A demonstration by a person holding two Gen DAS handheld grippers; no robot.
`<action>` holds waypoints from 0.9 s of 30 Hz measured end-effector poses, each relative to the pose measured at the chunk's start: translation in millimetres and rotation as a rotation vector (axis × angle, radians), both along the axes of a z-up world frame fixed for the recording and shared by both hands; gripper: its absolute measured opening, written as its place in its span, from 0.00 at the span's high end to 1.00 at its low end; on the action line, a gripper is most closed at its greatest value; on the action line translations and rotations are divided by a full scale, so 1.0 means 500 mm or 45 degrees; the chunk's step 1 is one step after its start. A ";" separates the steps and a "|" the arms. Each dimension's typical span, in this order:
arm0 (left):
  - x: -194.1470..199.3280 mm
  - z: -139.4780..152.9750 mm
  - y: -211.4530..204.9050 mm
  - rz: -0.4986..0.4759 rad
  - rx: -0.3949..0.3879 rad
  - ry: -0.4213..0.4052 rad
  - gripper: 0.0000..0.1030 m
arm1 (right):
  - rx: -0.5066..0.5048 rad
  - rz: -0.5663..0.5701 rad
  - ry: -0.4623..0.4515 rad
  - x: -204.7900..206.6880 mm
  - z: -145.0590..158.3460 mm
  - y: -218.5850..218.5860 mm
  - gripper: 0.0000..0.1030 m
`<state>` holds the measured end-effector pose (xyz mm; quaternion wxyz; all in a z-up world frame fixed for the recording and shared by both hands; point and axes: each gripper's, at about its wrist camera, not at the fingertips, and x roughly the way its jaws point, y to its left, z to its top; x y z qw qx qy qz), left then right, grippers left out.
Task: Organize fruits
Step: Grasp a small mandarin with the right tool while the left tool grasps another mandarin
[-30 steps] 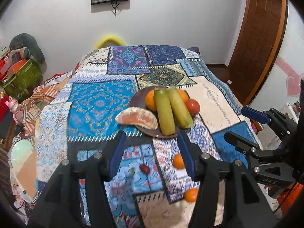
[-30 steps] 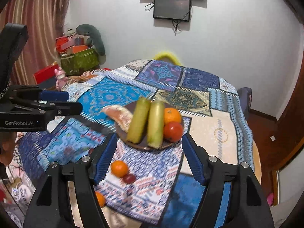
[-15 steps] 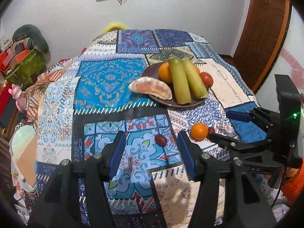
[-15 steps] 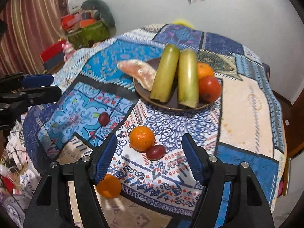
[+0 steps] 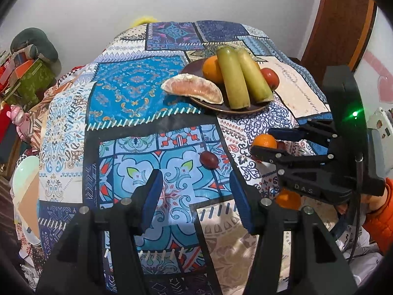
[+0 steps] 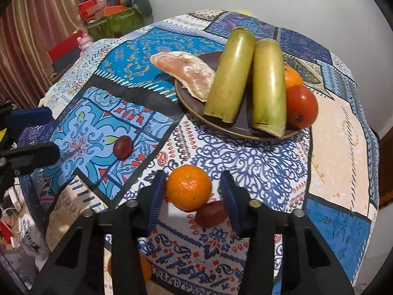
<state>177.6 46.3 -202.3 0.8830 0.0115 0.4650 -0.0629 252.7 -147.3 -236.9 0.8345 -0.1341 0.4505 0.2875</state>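
A brown plate (image 6: 221,125) (image 5: 194,67) holds two green stalks (image 6: 231,73), a pomelo wedge (image 6: 186,73), an orange (image 6: 291,77) and a red tomato (image 6: 301,105). Loose on the patterned cloth lie an orange (image 6: 188,186) (image 5: 264,141), a dark red fruit (image 6: 211,213) touching it, another dark red fruit (image 6: 122,147) (image 5: 208,159) and a second orange (image 5: 288,198) near the front edge. My right gripper (image 6: 192,196) is open with its blue pads either side of the loose orange. My left gripper (image 5: 195,196) is open and empty, just short of the dark red fruit.
The patterned cloth (image 5: 137,93) covers a rounded table that falls away at the near and side edges. Clutter with a green box (image 6: 115,22) stands at the back left. A wooden door (image 5: 339,24) is at the right.
Both grippers have moved down and forward toward the table. My right gripper has come around the loose orange; the left has closed in on the dark red fruit.
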 end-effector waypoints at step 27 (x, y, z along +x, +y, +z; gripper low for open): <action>-0.035 -0.035 -0.208 -0.298 0.017 0.146 0.43 | 0.162 -0.249 -0.138 -0.078 0.121 -0.254 0.66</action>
